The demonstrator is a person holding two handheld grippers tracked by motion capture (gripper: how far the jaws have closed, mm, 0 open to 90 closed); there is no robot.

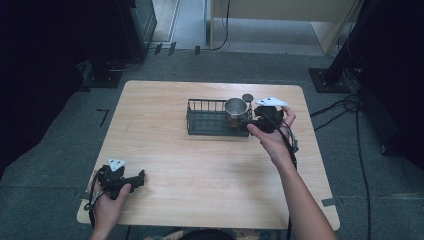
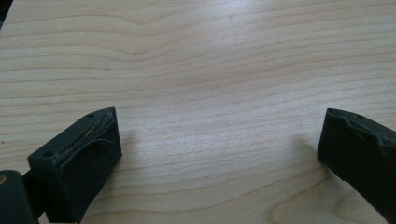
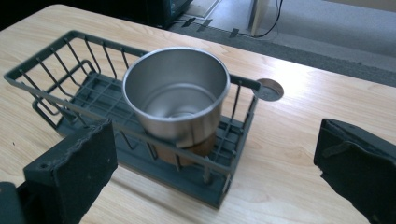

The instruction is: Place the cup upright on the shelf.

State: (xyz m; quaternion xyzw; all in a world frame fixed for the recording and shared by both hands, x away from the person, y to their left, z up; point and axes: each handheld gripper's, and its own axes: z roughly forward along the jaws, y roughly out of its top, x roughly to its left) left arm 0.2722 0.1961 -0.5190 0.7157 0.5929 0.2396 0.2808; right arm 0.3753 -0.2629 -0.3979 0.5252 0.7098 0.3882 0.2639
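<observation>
Standing upright at the right end of the wire basket point(image 1: 205, 120) is a steel cup point(image 3: 180, 95); right gripper point(image 1: 257, 122) hovers beside it, jaws wide. Left gripper point(image 1: 134, 180) idles near the desk point(image 1: 200, 170) corner, jaws wide, empty, likely on standby.

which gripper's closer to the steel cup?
Right. The right gripper sits open just beside the steel cup at the wire basket's end; the left gripper rests open at the table's near-left corner, far off.

A brushed, shiny metal cup point(image 3: 180, 95) sits in a matt dark wire basket point(image 3: 56, 70) on a smooth pale wood-grain table point(image 2: 210, 56).
</observation>
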